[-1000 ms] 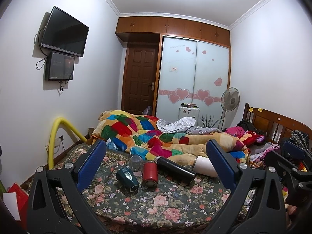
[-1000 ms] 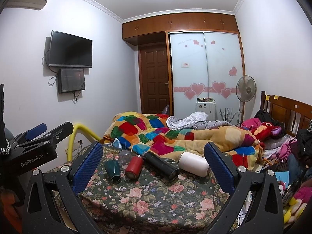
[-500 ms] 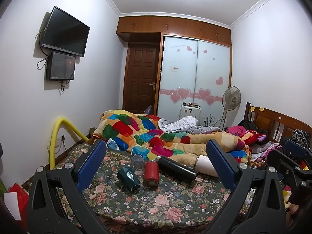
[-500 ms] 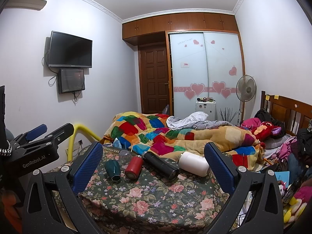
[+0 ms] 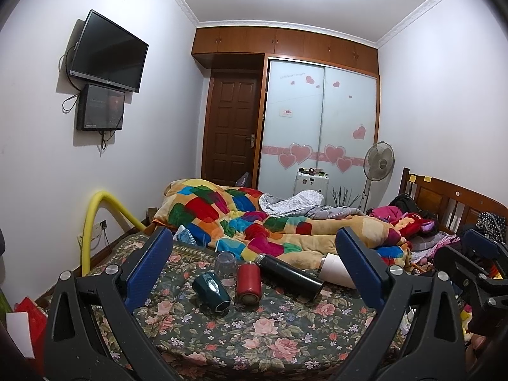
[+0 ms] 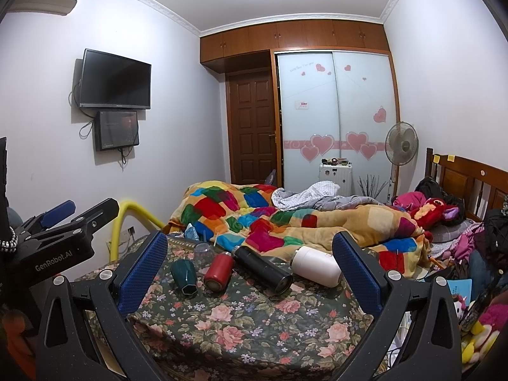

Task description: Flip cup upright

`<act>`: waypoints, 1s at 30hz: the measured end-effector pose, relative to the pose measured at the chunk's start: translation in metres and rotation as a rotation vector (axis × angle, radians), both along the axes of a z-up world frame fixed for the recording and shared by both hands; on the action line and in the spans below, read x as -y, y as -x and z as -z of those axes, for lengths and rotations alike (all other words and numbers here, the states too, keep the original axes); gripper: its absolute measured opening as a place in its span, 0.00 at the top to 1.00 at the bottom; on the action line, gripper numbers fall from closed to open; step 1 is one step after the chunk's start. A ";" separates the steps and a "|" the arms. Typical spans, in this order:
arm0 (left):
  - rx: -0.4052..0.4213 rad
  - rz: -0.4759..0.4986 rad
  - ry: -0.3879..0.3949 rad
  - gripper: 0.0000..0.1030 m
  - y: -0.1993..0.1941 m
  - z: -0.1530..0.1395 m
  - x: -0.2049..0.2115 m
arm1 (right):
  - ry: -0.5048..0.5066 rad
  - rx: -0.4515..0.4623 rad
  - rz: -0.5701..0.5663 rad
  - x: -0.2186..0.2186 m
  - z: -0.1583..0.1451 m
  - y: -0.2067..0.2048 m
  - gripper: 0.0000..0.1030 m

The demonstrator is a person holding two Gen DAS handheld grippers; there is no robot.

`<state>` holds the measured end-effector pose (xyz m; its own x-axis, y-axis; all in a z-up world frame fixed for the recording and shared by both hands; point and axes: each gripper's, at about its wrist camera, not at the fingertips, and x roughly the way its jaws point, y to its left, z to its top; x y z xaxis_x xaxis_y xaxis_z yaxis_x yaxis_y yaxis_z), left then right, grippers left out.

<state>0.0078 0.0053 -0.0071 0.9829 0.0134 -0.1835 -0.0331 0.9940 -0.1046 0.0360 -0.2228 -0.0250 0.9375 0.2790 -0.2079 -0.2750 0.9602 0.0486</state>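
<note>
Both tools, left tool (image 5: 254, 263) and right tool (image 6: 250, 260), were wide open and held nothing. The green cup (image 5: 211, 292) lay tipped on the bed (image 5: 270, 327), touching the red can (image 5: 248, 282); it might roll away. Only the right view showed the cup's open mouth.

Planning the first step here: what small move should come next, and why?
Probably ease the left gripper forward toward the green cup. Both grippers hang open and empty, short of the cups, and the green cup lies on its side on the flowered bedspread.
</note>
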 end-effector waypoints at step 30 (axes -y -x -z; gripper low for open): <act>-0.511 -0.138 0.150 0.01 -0.183 0.149 -0.074 | 0.053 -0.261 0.036 -0.005 0.059 -0.102 0.00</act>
